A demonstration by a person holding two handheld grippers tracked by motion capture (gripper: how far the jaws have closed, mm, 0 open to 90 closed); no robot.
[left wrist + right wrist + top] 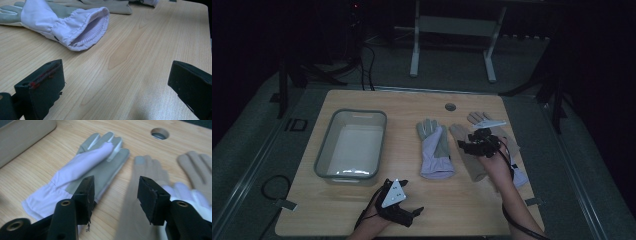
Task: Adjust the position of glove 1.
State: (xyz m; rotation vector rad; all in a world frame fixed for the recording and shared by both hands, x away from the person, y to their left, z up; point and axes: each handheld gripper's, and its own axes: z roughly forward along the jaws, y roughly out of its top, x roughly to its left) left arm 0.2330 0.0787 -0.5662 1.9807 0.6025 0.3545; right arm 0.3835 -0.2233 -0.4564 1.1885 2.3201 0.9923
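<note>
A lavender and grey glove [435, 147] lies flat at the table's middle, fingers pointing away; its open cuff [82, 27] faces my left gripper. Two tan gloves [472, 160] lie just right of it, partly overlapping, and one tan glove [147, 167] blurs in the right gripper view. My right gripper [469, 145] hovers over the tan gloves, jaws open and empty [116, 187], between the lavender glove [82, 172] and the tan one. Near the front edge, my left gripper [413, 196] is open wide with nothing in it [116, 75], a short way from the cuff.
A grey plastic bin [349, 145] stands empty on the left of the wooden table [462, 205]. A round cable hole [450, 107] sits near the far edge. A white strip [492, 123] lies on the far tan glove. A metal stand stands on the floor beyond.
</note>
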